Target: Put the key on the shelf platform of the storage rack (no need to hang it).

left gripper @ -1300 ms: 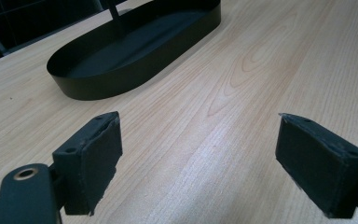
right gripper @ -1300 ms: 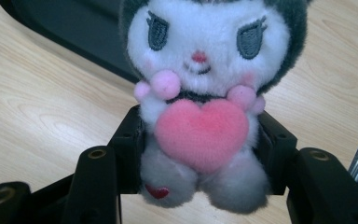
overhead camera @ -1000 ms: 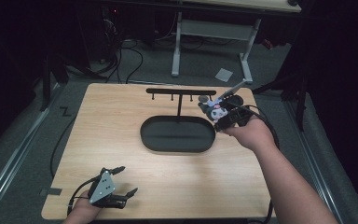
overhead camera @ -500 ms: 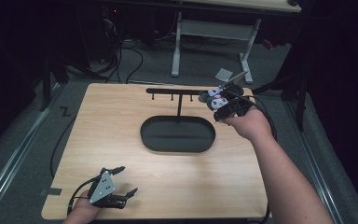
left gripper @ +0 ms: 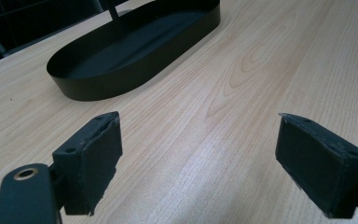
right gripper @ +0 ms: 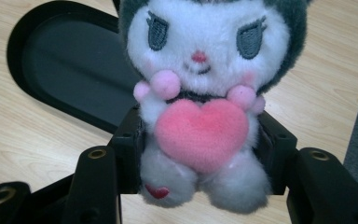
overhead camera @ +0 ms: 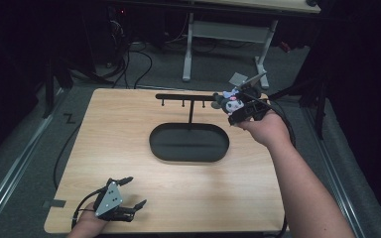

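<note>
Right tool (overhead camera: 235, 110), high view: raised over the far right part of the tabletop (overhead camera: 129, 144), just beside the right end of the rack's bar. It is clenched on one plush toy (overhead camera: 232, 103); in the right gripper view the two black jaws press the toy's (right gripper: 200, 98) body from either side at waist height. The toy sits upright between the jaws with its long axis head to feet, and its face is turned toward the tool's camera. White face, dark grey hood, eyes stitched closed, a pink nose, two pink pompoms at the neck. One big pink heart (right gripper: 200, 133) lies against the belly and one small red heart is sewn on a foot. No readable writing or label on it.

Below and behind the toy lies one black oval tray (overhead camera: 188, 144), long axis across the tabletop, mid-table. One thin post rises from its far side to a horizontal black bar (overhead camera: 188, 96) with small hooks hanging beneath; the count of hooks is too fine to be sure.

Left tool (overhead camera: 124, 193): resting low at the near left edge, held by a hand, a grey plate on top. Left gripper view: jaws spread wide, released, bare wood between the pads (left gripper: 93, 158), the tray (left gripper: 135, 70) well ahead.
</note>
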`<control>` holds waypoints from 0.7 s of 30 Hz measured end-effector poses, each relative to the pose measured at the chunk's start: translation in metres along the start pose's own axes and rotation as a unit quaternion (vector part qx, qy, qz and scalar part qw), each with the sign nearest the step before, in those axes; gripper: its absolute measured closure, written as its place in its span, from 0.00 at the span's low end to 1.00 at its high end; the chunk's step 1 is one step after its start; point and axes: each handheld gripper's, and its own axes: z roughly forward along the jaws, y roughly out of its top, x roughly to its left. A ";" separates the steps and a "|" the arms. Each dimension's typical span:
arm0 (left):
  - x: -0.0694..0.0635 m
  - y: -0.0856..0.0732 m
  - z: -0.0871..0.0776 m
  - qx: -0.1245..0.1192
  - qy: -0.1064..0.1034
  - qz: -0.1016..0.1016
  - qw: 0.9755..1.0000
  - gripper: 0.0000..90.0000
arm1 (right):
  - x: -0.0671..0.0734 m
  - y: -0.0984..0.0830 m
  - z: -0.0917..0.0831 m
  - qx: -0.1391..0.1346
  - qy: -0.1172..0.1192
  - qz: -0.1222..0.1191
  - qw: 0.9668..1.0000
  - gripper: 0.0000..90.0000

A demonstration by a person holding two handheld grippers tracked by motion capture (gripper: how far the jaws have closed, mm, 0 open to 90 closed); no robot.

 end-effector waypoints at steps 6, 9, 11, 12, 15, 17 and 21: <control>0.000 0.000 0.000 0.000 0.000 0.000 1.000 0.17 | -0.013 -0.010 0.006 0.001 0.000 0.015 1.000 0.52; 0.000 0.000 0.000 0.000 0.001 0.000 1.000 0.17 | -0.019 -0.017 0.011 0.001 0.002 0.018 1.000 0.52; 0.000 0.000 0.000 0.000 0.001 0.000 1.000 0.17 | -0.021 -0.021 0.015 -0.001 0.003 0.017 1.000 0.52; 0.000 0.000 0.000 0.000 0.001 0.000 1.000 0.17 | -0.022 -0.023 0.017 -0.001 0.005 0.016 1.000 0.52; 0.000 0.000 0.000 0.000 0.001 0.000 1.000 0.17 | -0.025 -0.030 0.023 -0.002 0.010 0.016 1.000 0.52; 0.000 0.000 0.000 0.000 0.002 0.000 1.000 0.17 | -0.026 -0.032 0.025 -0.002 0.010 0.017 1.000 0.52; 0.000 0.000 0.000 0.001 0.001 0.001 1.000 0.17 | -0.029 -0.039 0.035 0.000 0.008 0.014 1.000 0.52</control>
